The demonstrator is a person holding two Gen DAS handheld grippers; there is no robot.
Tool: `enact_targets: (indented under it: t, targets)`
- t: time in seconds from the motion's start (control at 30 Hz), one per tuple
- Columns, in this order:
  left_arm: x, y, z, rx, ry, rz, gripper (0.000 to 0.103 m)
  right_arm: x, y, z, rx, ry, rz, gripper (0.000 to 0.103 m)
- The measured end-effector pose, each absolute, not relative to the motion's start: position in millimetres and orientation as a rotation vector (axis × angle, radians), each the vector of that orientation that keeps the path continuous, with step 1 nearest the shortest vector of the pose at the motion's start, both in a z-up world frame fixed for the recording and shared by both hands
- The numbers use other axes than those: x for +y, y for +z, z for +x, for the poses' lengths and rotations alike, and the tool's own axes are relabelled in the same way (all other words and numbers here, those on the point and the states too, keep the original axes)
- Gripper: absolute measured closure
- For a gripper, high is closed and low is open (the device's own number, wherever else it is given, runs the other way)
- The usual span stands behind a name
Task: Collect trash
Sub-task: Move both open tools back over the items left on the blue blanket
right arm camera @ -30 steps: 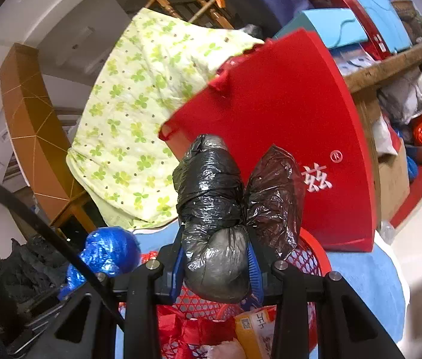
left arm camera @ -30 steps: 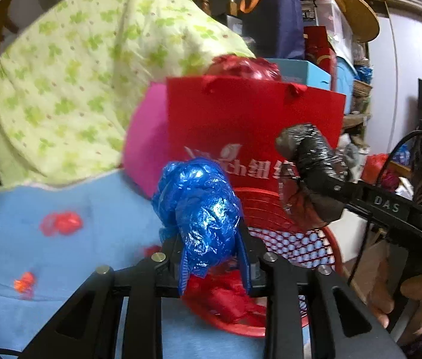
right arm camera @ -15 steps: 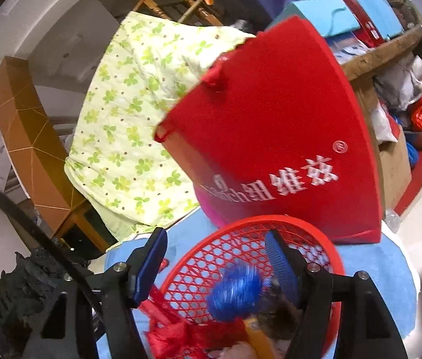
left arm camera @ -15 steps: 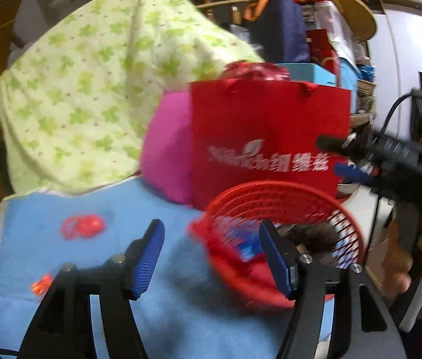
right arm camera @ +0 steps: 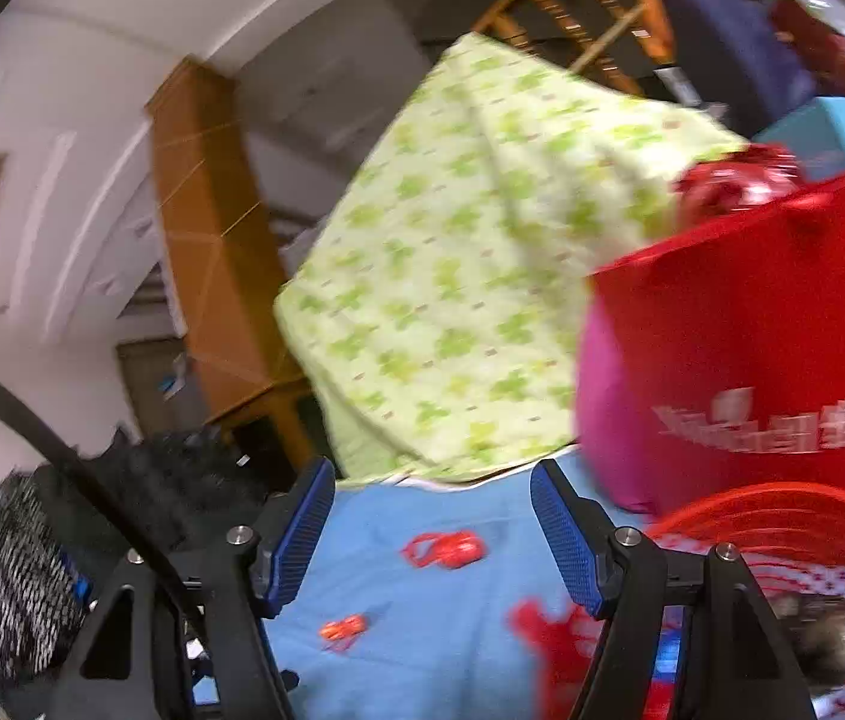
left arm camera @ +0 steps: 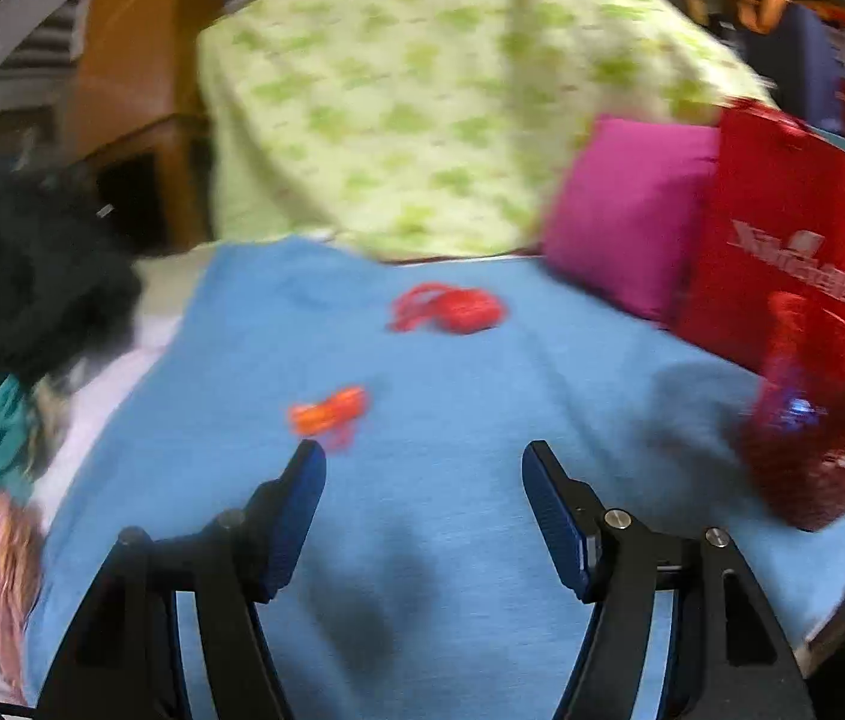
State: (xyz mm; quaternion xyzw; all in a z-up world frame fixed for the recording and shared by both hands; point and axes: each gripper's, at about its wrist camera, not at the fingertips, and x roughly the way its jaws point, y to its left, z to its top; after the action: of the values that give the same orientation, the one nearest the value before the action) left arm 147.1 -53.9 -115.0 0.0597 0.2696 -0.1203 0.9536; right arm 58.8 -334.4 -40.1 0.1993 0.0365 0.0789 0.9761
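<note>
The blue tabletop (left arm camera: pixel 482 540) spreads out ahead of both my tools, with the green-patterned cloth (left arm camera: pixel 422 90) draped behind it and the red gift bag (left arm camera: pixel 794 264) and pink cushion (left arm camera: pixel 626 210) standing at its far right.

To the right of my left tool (left arm camera: pixel 422 480) sits the red mesh basket (left arm camera: pixel 812 480); from my right tool (right arm camera: pixel 431 504) it lies low and to the right (right arm camera: pixel 782 540). Inside it I can make out a dark wad, something blue and some red scraps, though blur hides the detail. I judge that part of the trash is already collected.

Both tools have their blue pads spread apart with nothing between them. I hold no trash in either one.

What is left, as far as I can see, are two small pieces on the tabletop. The red crumpled piece (left arm camera: pixel 446 311) lies well ahead of my left tool, slightly to the right of centre; in the right view it sits just beyond the gap (right arm camera: pixel 446 549). The smaller orange scrap (left arm camera: pixel 329 414) lies just ahead of my left tool's left finger (left arm camera: pixel 296 516), and low in the right view (right arm camera: pixel 343 629). I judge the orange one the nearer pick for my left tool.
</note>
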Motion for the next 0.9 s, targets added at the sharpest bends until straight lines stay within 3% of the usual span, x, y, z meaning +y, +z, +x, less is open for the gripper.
enact_targets:
  t: [0.4, 0.9]
  targets:
    - [0, -148, 213, 0.640, -0.105, 0.073, 0.034, -243, -90, 152, 0.404, 0.240, 0.311, 0.031]
    - [-9, -185, 316, 0.759, -0.171, -0.036, 0.034, -258, -151, 247, 0.656, 0.138, 0.353, 0.031]
